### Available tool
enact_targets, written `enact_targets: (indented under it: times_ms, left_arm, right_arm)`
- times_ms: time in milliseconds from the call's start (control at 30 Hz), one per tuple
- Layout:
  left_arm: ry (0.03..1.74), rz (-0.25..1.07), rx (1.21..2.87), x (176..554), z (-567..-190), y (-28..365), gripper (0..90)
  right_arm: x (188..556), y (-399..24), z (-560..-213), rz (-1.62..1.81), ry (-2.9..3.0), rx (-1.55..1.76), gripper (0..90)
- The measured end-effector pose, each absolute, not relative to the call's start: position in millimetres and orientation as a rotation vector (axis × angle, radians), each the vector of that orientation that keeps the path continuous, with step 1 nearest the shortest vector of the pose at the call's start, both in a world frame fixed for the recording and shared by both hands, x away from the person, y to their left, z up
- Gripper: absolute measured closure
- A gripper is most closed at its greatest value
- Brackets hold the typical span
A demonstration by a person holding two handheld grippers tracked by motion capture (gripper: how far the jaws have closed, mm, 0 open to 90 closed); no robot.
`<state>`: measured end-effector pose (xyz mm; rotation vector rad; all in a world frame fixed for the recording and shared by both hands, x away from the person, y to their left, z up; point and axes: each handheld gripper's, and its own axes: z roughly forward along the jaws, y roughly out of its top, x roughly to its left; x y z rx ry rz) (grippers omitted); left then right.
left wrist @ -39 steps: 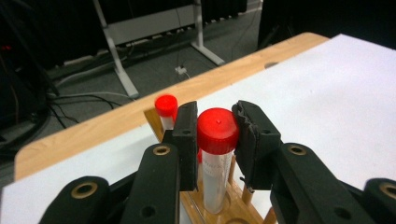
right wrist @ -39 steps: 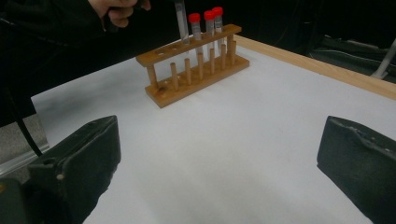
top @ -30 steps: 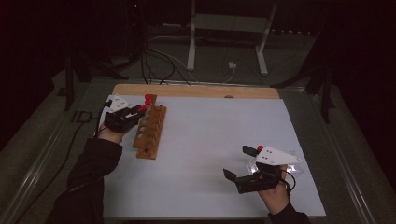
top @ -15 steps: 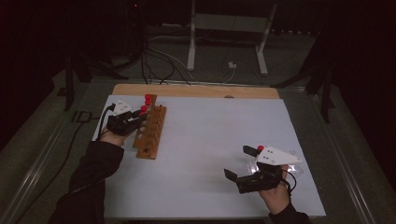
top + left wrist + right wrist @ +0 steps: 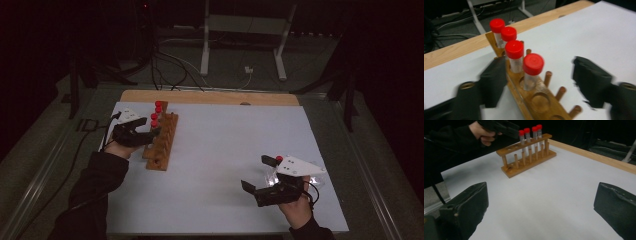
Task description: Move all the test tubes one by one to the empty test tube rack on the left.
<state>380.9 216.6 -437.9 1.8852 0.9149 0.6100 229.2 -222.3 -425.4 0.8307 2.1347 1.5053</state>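
Fourth tube seated, grip let go

On the desk (image 5: 225, 150) the wooden rack (image 5: 161, 142) stands upright so four red-capped tubes (image 5: 530, 72) sit in its far holes; the left hand-held gripper (image 5: 539, 82) has just opened, jaws spread either side of the nearest tube, while the right hand-held gripper (image 5: 265, 175) rests spread and empty, well apart.

Dark sleeves; each hand-held gripper (image 5: 263, 174) black — chunky matte jaws, pale three-cornered plate behind them, black cable trailing.
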Motion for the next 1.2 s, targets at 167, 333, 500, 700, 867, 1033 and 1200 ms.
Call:
enact_targets:
  times_ms: [167, 333, 500, 700, 867, 1033, 1200]
  left_arm:
    - [0.880, 0.571, 1.861, 362.4, -428.7, 221.3, 9.8]
    - [0.820, 0.527, 1.851, 339.5, -423.5, 222.9, 2.5]
    - [0.766, 0.484, 1.837, 318.0, -417.7, 220.3, 2.2]
    - [0.700, 0.443, 1.858, 294.7, -417.6, 210.9, 2.2]
    - [0.665, 0.402, 1.870, 279.8, -427.9, 202.1, 2.2]
    - [0.637, 0.361, 1.876, 268.6, -438.2, 195.4, 2.2]
    - [0.609, 0.349, 1.888, 260.1, -447.2, 189.5, 2.2]
  right_arm:
    - [229.1, -227.8, -421.9, 1.511, 2.111, 0.835, 0.0]
    - [229.8, -229.9, -421.8, 1.507, 2.103, 0.842, 0.0]
    - [230.5, -231.2, -421.4, 1.498, 2.102, 0.845, 0.0]
    - [230.6, -237.0, -420.0, 1.481, 2.079, 0.852, 0.0]
    - [231.5, -244.5, -420.3, 1.474, 2.062, 0.876, 0.0]
    - [232.6, -254.7, -420.5, 1.456, 2.034, 0.909, 0.0]
    - [234.6, -266.1, -426.1, 1.424, 2.012, 0.949, 0.0]
